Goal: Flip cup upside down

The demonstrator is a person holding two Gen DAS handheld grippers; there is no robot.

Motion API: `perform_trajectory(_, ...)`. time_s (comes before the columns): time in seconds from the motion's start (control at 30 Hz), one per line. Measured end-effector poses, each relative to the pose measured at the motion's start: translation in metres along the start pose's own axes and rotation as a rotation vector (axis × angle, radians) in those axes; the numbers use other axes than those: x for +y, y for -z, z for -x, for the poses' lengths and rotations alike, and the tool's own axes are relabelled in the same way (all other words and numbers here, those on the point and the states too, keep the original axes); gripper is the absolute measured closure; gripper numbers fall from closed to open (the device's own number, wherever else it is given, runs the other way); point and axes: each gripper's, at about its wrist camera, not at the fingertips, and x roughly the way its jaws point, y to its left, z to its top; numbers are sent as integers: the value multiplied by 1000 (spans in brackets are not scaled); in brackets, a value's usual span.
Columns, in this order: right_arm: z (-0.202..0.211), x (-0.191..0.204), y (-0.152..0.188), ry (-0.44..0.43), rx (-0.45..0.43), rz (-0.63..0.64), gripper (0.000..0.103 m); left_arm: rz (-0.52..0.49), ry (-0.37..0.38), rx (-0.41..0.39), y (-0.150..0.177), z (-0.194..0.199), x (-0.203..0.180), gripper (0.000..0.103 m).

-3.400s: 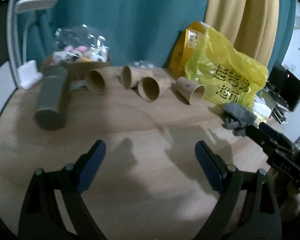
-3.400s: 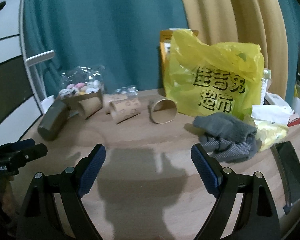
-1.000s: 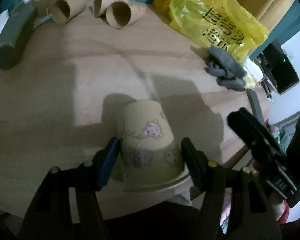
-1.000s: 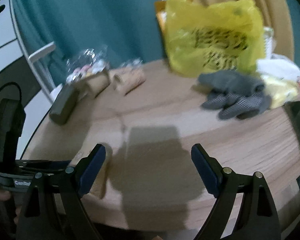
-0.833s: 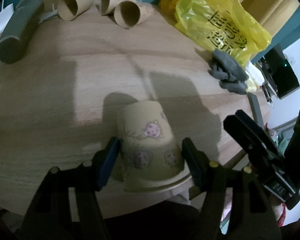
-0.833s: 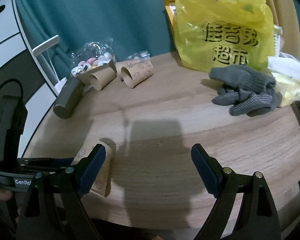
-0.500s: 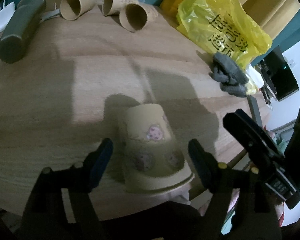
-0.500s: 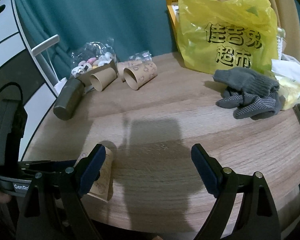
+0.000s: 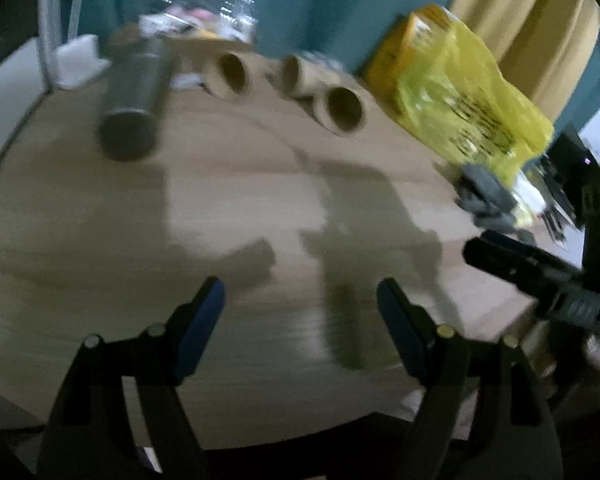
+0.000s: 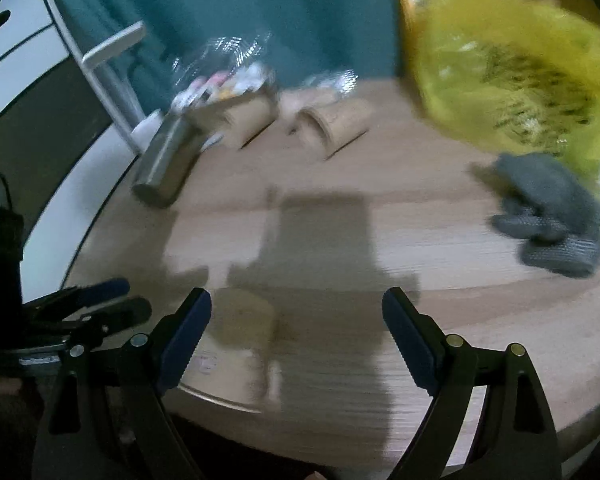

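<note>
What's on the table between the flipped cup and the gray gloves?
Nothing but bare wood and shadow lies between the cup and the gloves, in the right wrist view.

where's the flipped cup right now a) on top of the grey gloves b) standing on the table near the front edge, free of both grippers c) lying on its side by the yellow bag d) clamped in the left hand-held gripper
b: the right wrist view shows the cup standing base-up on the table near its front edge, while the left hand-held gripper and right hand-held gripper are both open and hold nothing.
</note>
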Motion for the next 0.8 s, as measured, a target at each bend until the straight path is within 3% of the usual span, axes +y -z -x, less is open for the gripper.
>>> perform_trajectory(0.07,-16,6,-11,-43,96,-10,13,22,-25,-22,6,3,18,23)
perform_trajectory(0.37,-73,44,-29,5,359,84,14,142,-95,-61,28,1,102,23)
perform_trajectory(0.53,-100,51,-26,24,473,72,25,148,-96,-68,29,4,124,23)
perform_trajectory(0.6,-105,51,-26,40,495,81,41,148,-92,-70,29,4,131,23)
perform_trajectory(0.8,-109,65,-26,64,446,106,43,146,-68,-67,26,3,136,23)
